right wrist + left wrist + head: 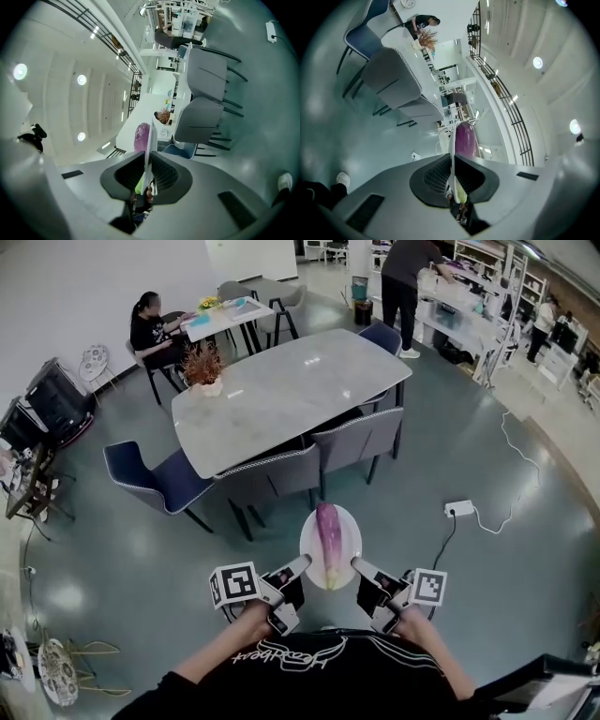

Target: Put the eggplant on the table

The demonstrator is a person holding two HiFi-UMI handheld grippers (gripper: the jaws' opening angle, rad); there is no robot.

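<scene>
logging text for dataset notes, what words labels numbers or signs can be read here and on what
On the shirt: white cursive print, upside down in the head view, too blurred to read.
On the cube of the left gripper and the cube of the right gripper: square black-and-white patterns, no letters or numbers.
On the plate, eggplant and table: no text shows.

grey chairs point(277, 474) block the tabletop's point(291, 390) near edge; potted plant point(203, 365) sits at one corner; middle's wide open

Glossy-skinned eggplant point(327, 532), smooth white plate point(307, 545), pale smooth-topped table point(281, 390), grey cloth chairs point(361, 437), sheeny floor point(112, 549).
</scene>
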